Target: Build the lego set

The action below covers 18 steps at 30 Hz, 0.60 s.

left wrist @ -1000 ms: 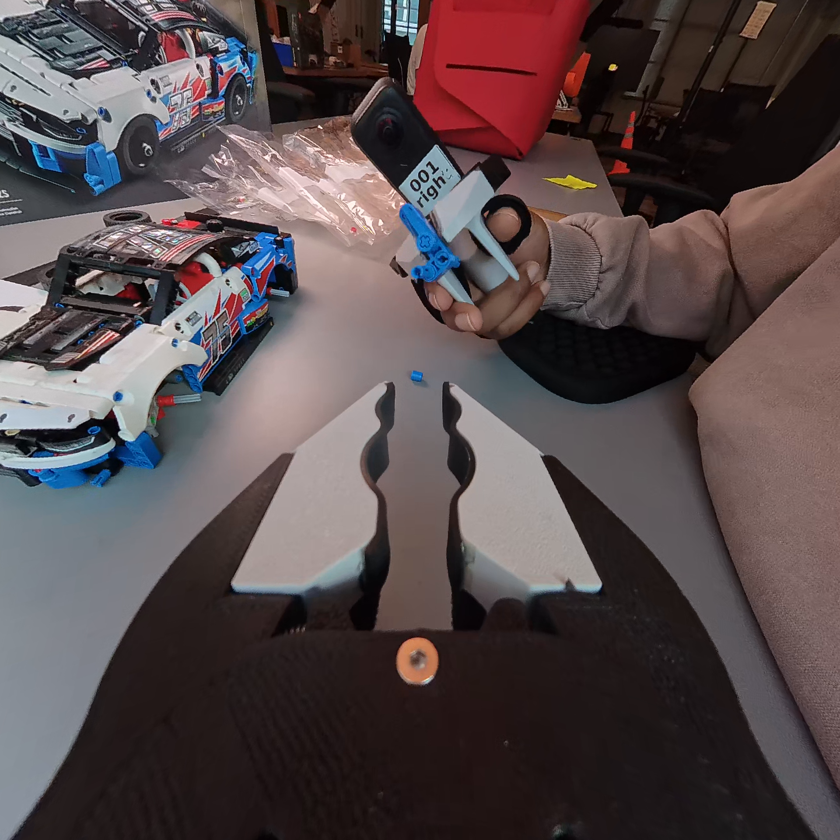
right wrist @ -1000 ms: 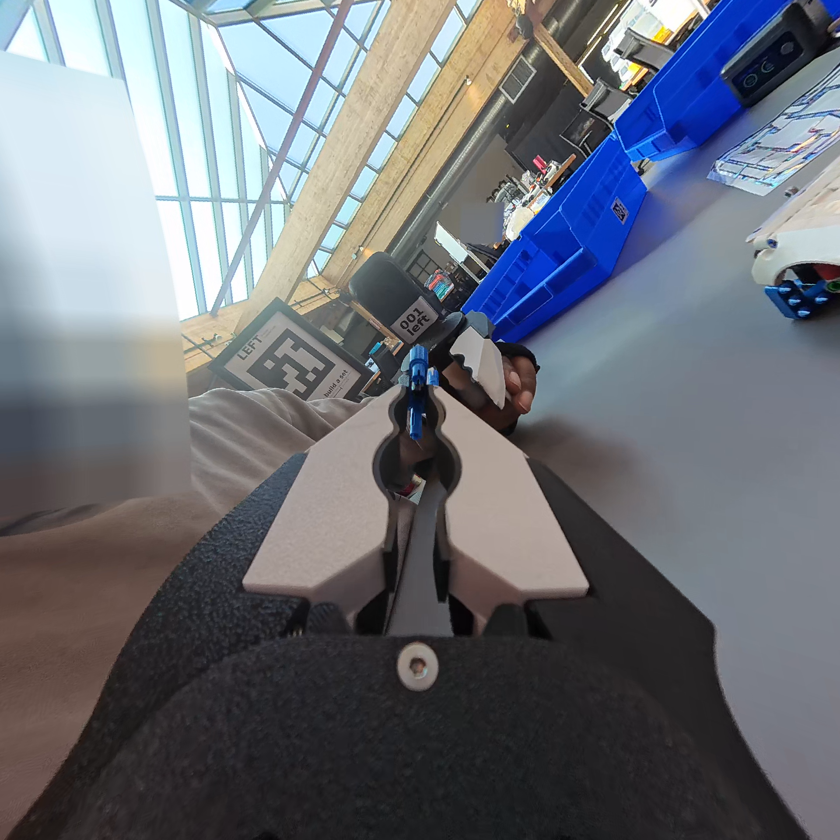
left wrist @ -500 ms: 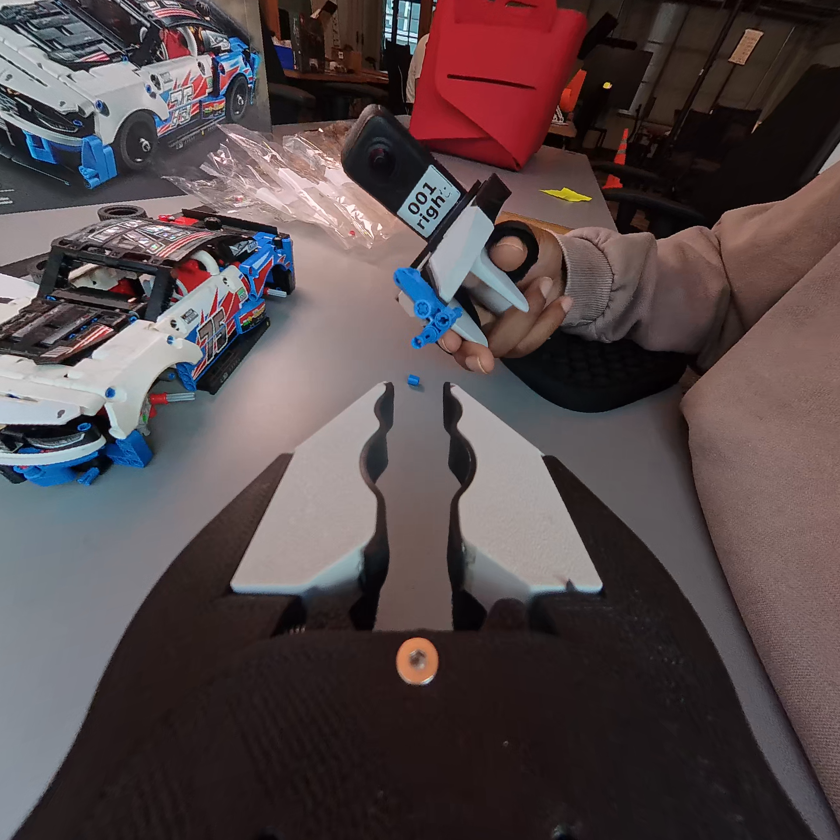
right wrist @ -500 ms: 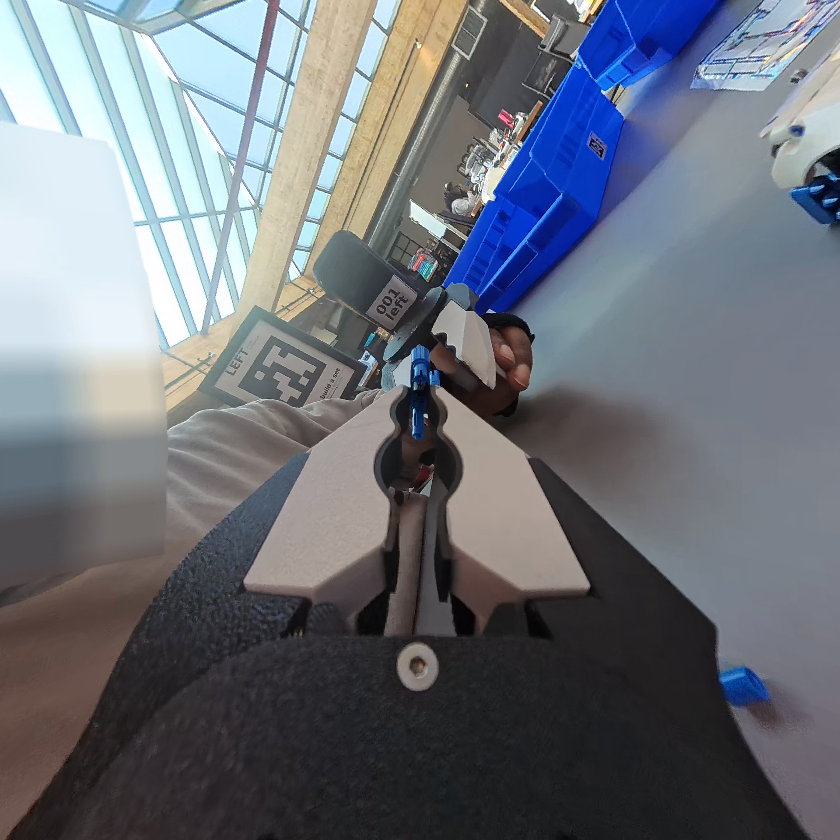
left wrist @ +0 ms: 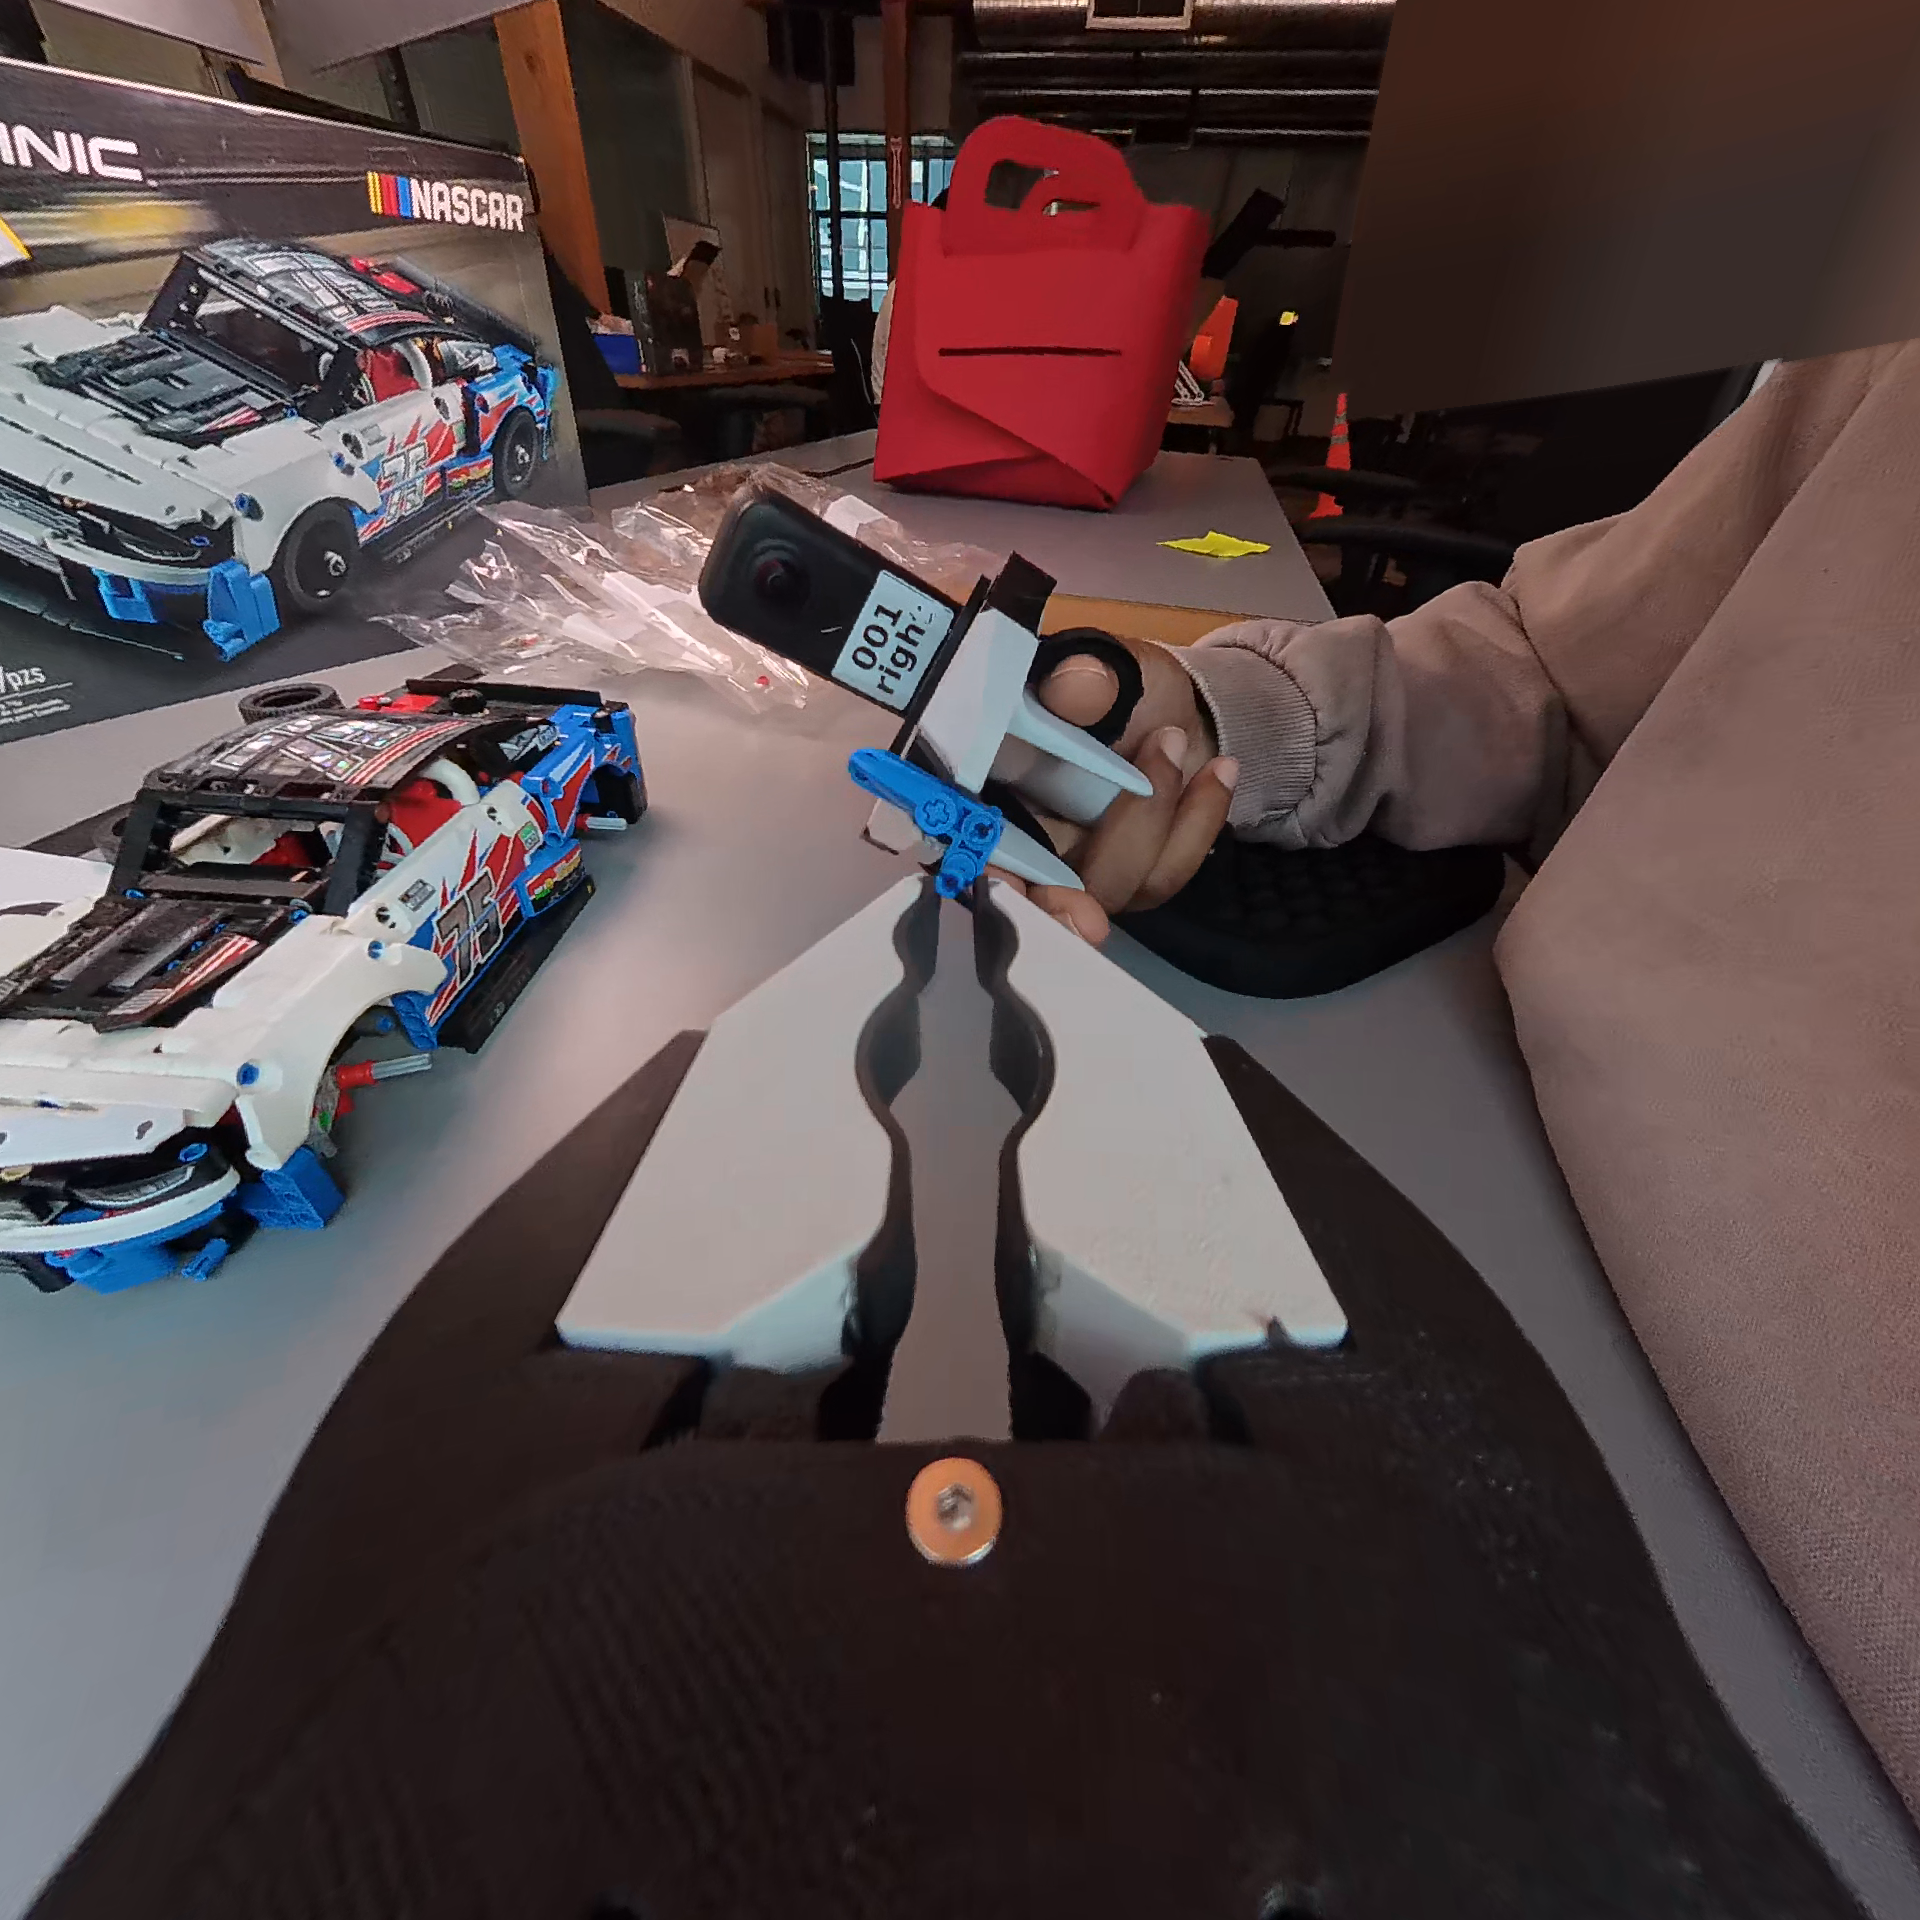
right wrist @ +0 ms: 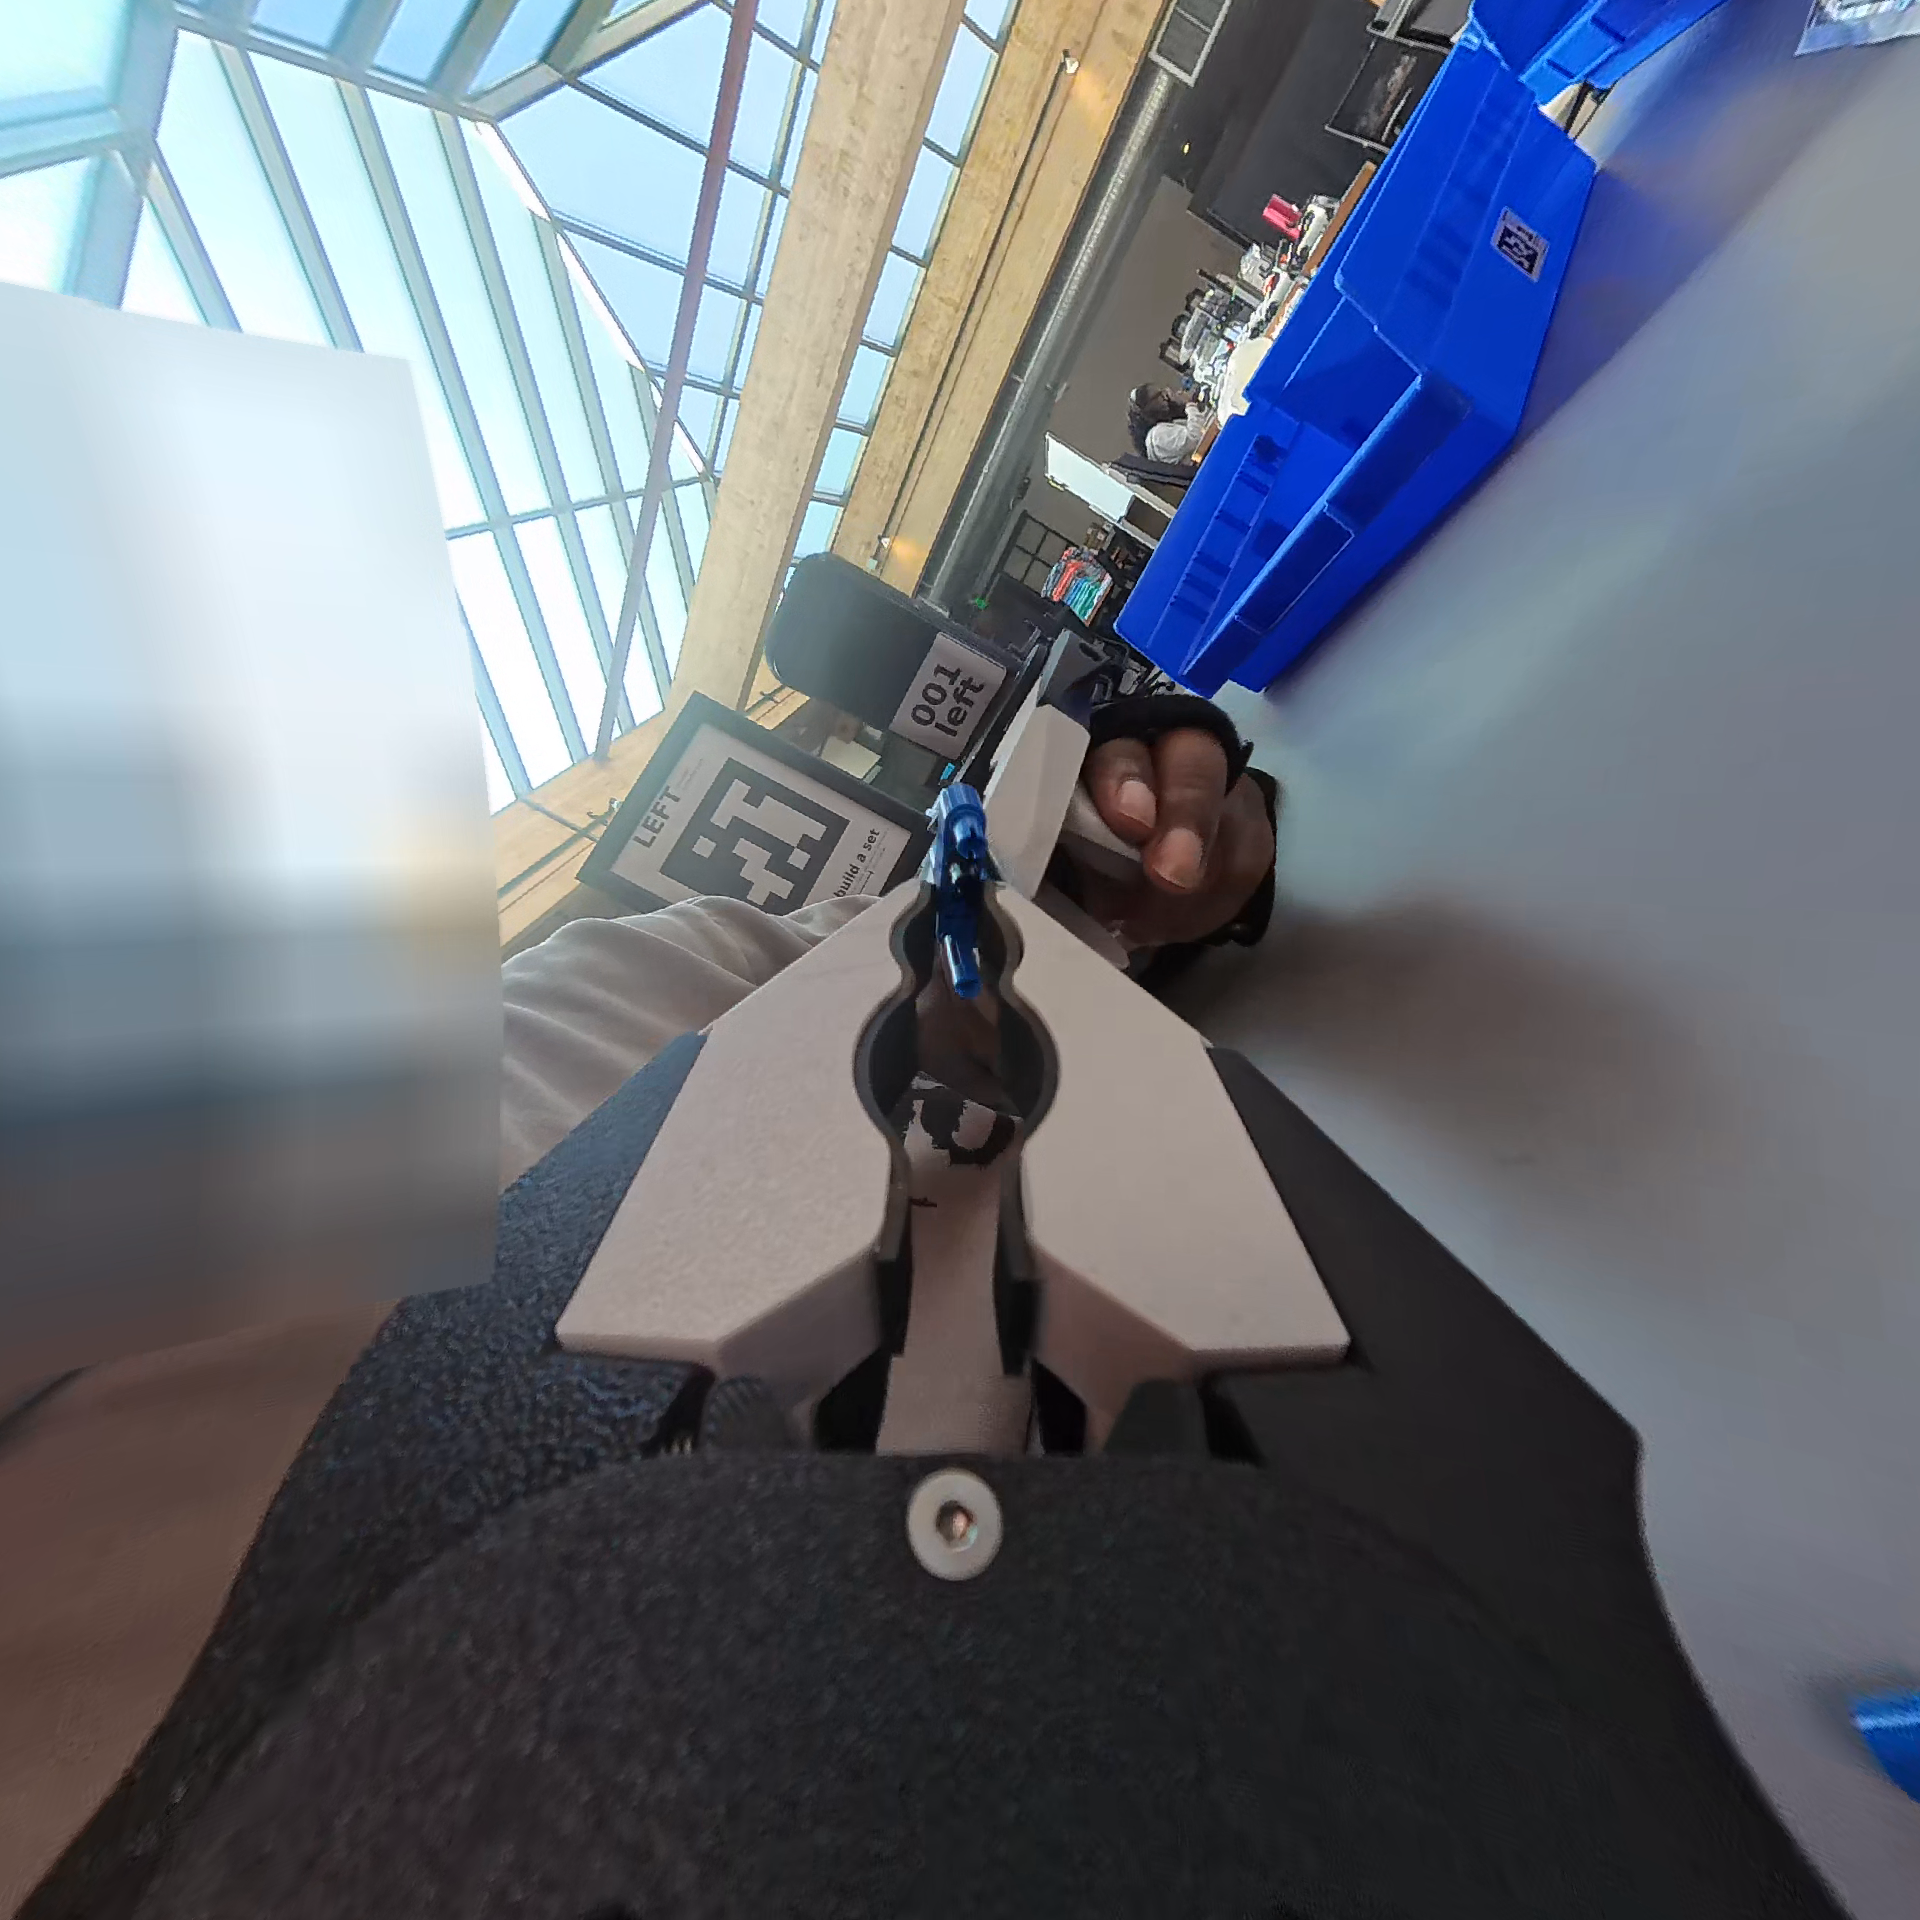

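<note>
Left wrist view shows the left gripper (left wrist: 954, 891) with fingers slightly apart, tips at the lower end of the blue lego piece (left wrist: 928, 814), which is clamped in the right gripper (left wrist: 971, 854) at 12 o'clock. At 9 o'clock the partly built lego car (left wrist: 301, 914) sits on the grey table (left wrist: 727, 862)

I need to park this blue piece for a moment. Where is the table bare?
Bare grey table lies between the car and the left hand-held gripper, and in front of the car's nose. Behind the car it is crowded: plastic bags and the box.
</note>
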### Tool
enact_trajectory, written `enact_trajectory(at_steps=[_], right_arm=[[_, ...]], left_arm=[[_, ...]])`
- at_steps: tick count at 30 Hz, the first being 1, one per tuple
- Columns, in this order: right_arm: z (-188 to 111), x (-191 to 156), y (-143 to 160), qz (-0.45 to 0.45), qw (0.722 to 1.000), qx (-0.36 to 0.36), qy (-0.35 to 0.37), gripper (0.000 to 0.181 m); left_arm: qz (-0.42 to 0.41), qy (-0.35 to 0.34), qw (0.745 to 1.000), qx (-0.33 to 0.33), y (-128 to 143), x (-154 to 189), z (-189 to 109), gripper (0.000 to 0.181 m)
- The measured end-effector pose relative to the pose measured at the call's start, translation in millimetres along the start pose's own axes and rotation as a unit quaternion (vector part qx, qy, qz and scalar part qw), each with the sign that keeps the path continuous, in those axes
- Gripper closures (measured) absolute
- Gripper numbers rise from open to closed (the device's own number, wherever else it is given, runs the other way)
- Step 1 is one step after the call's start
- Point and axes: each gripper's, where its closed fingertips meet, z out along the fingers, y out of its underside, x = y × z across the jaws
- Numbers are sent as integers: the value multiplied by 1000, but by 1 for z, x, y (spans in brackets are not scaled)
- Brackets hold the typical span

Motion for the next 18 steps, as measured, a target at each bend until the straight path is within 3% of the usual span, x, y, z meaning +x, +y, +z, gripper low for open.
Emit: enact_trajectory(at_steps=[10,13,18], right_arm=[[-1,-3,1,-20,1000,-3,-11,177],[-11,-13,-15,-70,997,26,-10,177],[-57,-9,-55,-210,969,77,103,177]], left_arm=[[10,-2,1000,4,-3,2,0,179],[4,-32,999,-9,2,-9,-1,180],[-26,-60,998,-9,3,-25,-9,173]])
